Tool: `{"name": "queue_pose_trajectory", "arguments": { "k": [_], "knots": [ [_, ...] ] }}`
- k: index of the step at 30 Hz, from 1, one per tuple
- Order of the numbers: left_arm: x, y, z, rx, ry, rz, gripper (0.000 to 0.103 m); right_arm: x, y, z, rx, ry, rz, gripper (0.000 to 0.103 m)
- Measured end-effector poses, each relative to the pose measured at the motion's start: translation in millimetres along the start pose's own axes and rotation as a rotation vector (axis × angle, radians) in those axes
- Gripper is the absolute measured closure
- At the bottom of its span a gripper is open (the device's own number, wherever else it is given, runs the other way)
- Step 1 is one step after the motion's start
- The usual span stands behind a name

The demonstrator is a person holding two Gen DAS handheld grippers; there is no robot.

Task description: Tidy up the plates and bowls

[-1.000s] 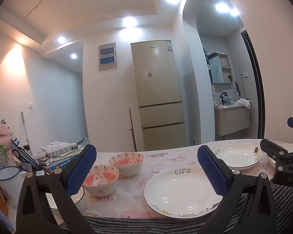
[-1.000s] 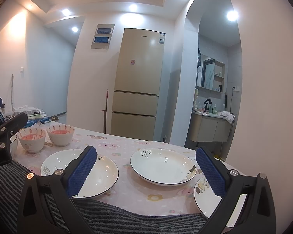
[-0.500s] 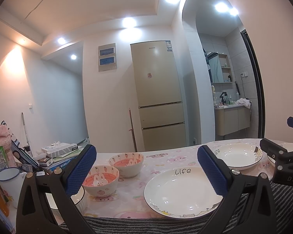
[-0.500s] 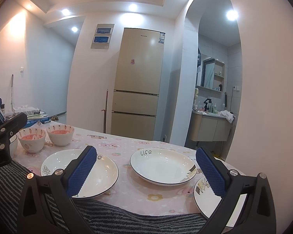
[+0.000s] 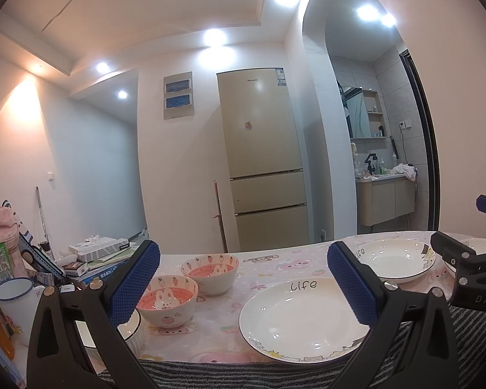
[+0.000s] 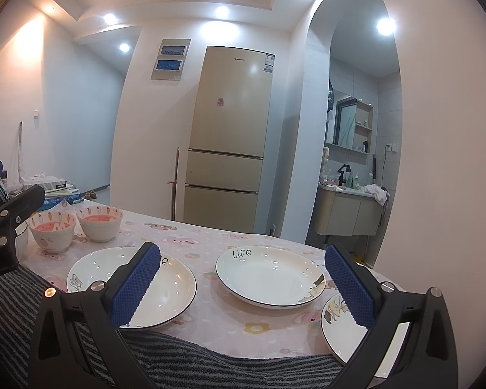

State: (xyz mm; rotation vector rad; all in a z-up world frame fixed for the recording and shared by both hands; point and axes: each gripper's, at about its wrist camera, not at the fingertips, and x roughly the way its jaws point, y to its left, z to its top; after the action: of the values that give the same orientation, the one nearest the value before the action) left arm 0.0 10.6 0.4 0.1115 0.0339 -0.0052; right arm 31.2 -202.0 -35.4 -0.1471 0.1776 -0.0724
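I have both tools held low at the near edge of the worktop (image 6: 210, 236), above a grey striped cloth (image 6: 210, 363), and neither one carries or touches anything. The left gripper (image 5: 243, 285) has its jaws spread wide, blue pads well apart; between them I see two pink rabbit bowls (image 5: 168, 298) standing just beside each other, and a white "Life" plate (image 5: 301, 321) nearer the right pad. A second white plate (image 5: 395, 259) lies further off, behind that pad. The right gripper (image 6: 241, 287) is likewise fully open: its left pad hangs over the near plate (image 6: 90, 269), its right pad over a third plate with an animal print (image 6: 337, 321) at the worktop's edge, and the second "Life" plate (image 6: 269, 275) lies in the gap, apart from both pads. All dishes sit flat and separate on the pink cartoon tablecloth, none stacked
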Motion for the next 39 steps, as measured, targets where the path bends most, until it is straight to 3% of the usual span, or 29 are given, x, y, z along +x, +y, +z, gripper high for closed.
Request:
{"name": "queue_pose_trajectory", "arguments": {
  "k": [13, 16, 22, 33, 39],
  "knots": [
    [-1, -1, -1, -0.001, 0.001, -0.015, 0.000, -4, -7, -3, 0.039, -0.028, -0.024, 0.000],
    [1, 0, -1, -0.003, 0.018, -0.049, 0.000, -5, -6, -4, 0.030, -0.025, -0.023, 0.000],
    [-1, 3, 0, -0.011, 0.015, -0.041, 0.000, -6, 0, -3, 0.002, -0.029, -0.035, 0.000],
    [-1, 1, 3, -0.005, 0.020, -0.045, 0.000, 3, 2, -1, 0.002, 0.020, 0.019, 0.000],
    [-10, -1, 7, 0.018, -0.034, 0.004, 0.000, 6, 1, 0, 0.014, 0.043, 0.019, 0.000]
  ]
}}
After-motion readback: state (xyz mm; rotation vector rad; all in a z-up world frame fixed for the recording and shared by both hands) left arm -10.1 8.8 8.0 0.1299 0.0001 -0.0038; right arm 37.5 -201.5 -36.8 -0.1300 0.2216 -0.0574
